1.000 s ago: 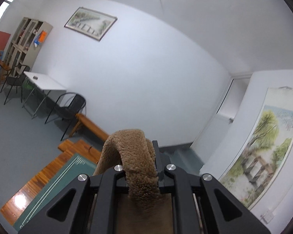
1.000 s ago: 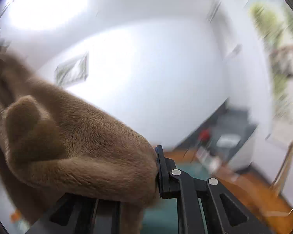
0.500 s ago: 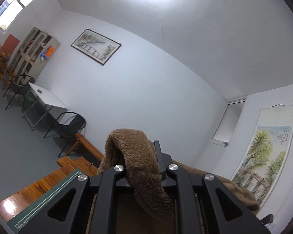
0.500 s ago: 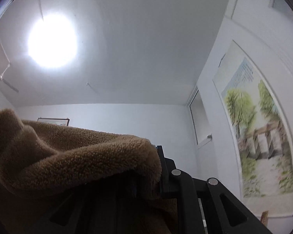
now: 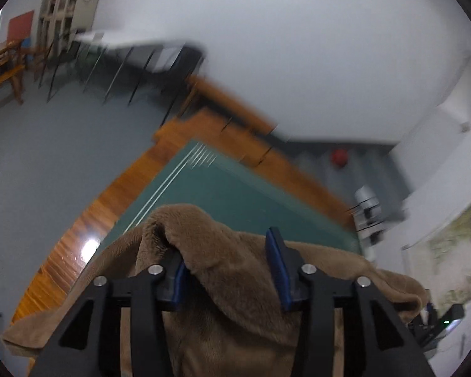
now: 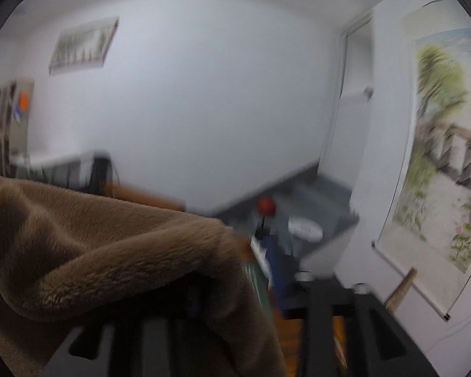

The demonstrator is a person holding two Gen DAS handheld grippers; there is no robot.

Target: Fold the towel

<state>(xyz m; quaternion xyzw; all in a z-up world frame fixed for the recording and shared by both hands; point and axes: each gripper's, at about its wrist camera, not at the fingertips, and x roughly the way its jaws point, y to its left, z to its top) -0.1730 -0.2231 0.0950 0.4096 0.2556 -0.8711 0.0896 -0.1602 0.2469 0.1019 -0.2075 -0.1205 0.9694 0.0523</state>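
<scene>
The brown towel drapes loosely between the fingers of the left gripper — its jaws are opening, the blue pads standing apart, the right pad clear of the cloth, which bunches over the left finger and spreads back over the frame. At the right gripper the jaws are opening too; the towel lies heaped over its left finger, hiding it, while the right finger stands clear. Below lies a green mat on a wooden table — beyond, grey floor, white walls and a landscape scroll, all blurred.
</scene>
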